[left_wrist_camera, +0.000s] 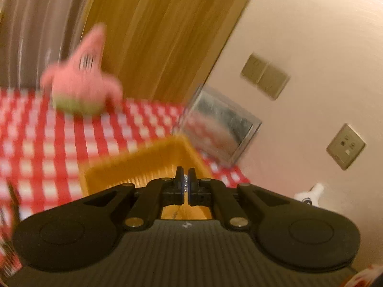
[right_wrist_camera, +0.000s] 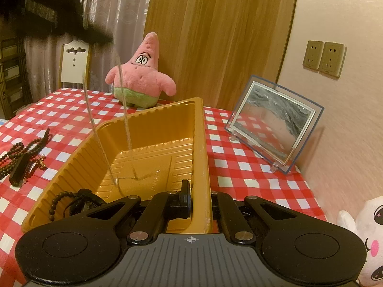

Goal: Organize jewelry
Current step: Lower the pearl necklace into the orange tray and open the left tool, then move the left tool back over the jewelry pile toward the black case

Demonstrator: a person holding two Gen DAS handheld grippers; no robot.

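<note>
One yellow tray (right_wrist_camera: 153, 138) is sitting on the checked tablecloth (right_wrist_camera: 239, 167), with one pink star plush (right_wrist_camera: 141, 76) standing behind the tray and one framed picture (right_wrist_camera: 273, 124) leaning to the tray's right. One heap of dark bead strings (right_wrist_camera: 24, 153) is lying left of the tray, and one more bead string (right_wrist_camera: 59, 203) is resting inside its near corner. Two wall sockets (right_wrist_camera: 323, 57) are showing above the framed picture, and one white plush (right_wrist_camera: 363, 229) is peeking in at the tray's near right.

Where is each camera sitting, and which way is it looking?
Left wrist: sits on the left gripper, looking over the yellow tray at the wall; its jaws pinch a silver chain.
Right wrist: sits on the right gripper, looking along the tray; its jaws clamp the tray's right wall.
Both show: the tray, pink starfish plush, standing frame, checkered cloth.
</note>
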